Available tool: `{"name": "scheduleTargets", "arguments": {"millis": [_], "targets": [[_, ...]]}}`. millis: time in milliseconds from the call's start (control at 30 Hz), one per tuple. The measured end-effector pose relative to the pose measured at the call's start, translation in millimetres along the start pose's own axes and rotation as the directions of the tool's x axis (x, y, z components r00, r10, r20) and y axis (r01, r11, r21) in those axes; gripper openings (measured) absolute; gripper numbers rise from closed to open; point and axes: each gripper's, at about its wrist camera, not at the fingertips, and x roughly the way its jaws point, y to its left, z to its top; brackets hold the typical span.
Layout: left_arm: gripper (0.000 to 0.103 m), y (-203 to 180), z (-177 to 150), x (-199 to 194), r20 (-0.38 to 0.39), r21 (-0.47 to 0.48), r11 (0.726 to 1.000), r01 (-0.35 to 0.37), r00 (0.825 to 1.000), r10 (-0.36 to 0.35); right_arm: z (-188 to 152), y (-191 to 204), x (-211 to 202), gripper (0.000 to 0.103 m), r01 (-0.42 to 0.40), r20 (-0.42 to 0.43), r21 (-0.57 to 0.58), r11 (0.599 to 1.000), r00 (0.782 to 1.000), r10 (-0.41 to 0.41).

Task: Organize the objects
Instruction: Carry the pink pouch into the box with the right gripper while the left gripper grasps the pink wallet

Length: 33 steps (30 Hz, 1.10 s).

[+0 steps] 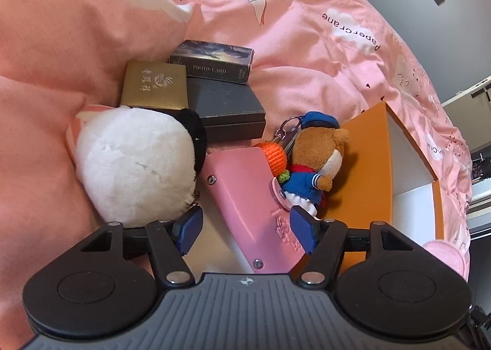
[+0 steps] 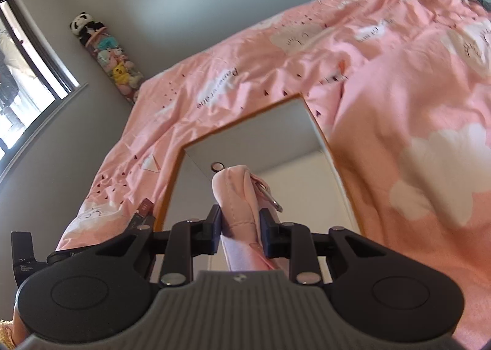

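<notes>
The right gripper [image 2: 240, 228] clamps a pink pouch [image 2: 237, 196] above the orange box [image 2: 334, 163] at frame centre, probably to drop inside; the left gripper [image 1: 245, 228] gapes, empty.

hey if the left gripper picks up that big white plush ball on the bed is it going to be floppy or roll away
The white plush ball looks soft and fluffy, with dents in its fur, so it would probably squash between the jaws rather than hold shape. It likely weighs little for its bulk. Being rounded, it could roll if nudged, though the folds of the pink duvet around it may hold it.
</notes>
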Motion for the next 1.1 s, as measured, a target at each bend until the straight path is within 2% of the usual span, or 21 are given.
{"name": "scheduleTargets", "arguments": {"millis": [67,233,300,400,500,567,633,700,767,833,933,1100], "targets": [[0.073,-3.3,0.9,2.3,0.033,0.016,1.0,-0.017,0.999,0.016,-1.7,-3.5,4.0,0.027,0.006,-0.015,-0.001,1.0,1.0,-0.006],[0.06,-11.3,5.3,3.5,0.073,0.019,0.999,-0.038,0.997,0.036,-4.8,-7.5,11.8,0.027,0.023,-0.036,-0.009,1.0,0.999,-0.024],[0.048,-17.2,4.2,-2.3,0.114,0.053,0.998,-0.044,0.993,0.038,-5.5,-9.2,13.1,0.028,0.026,-0.043,-0.005,1.0,0.999,-0.026],[0.036,-29.0,0.3,-14.9,0.163,0.127,0.992,-0.015,0.987,-0.006,-6.3,-11.0,12.3,0.028,0.032,-0.045,-0.008,0.999,0.998,-0.033],[0.035,-43.8,-5.1,-13.6,0.163,0.191,0.981,0.007,0.986,-0.039,-6.4,-13.8,12.2,0.028,0.046,-0.053,0.005,0.999,0.998,-0.045],[0.03,-48.0,-8.5,-2.6,0.115,0.213,0.977,-0.002,0.993,-0.023,-6.9,-16.7,11.9,0.028,0.054,-0.058,0.023,0.998,0.997,-0.053],[0.029,-46.2,-13.2,7.6,0.078,0.204,0.979,-0.002,0.997,-0.014,-7.0,-19.6,10.2,0.028,0.065,-0.061,0.039,0.997,0.996,-0.063],[0.027,-46.4,-17.1,8.8,0.101,0.224,0.974,-0.032,0.995,0.009,-7.4,-22.6,8.1,0.028,0.078,-0.064,0.052,0.996,0.995,-0.074],[0.025,-45.4,-16.6,6.3,0.099,0.227,0.974,-0.024,0.995,0.001,-8.0,-24.9,5.8,0.028,0.08,-0.072,0.07,0.994,0.995,-0.074],[0.023,-47.3,-16.1,-3.3,0.116,0.253,0.967,-0.025,0.993,-0.005,-7.7,-25.3,2.9,0.028,0.085,-0.082,0.088,0.993,0.994,-0.078],[0.021,-57.5,-16.9,-32.5,0.186,0.335,0.941,-0.048,0.982,-0.016,-5.1,-24.8,-3.1,0.028,0.109,-0.084,0.094,0.99,0.991,-0.101],[0.02,-77.1,-15.6,-83.0,0.197,0.409,0.912,0.011,0.975,-0.1,2.7,-18.2,-14.3,0.028,0.117,-0.063,0.065,0.991,0.992,-0.113]]}}
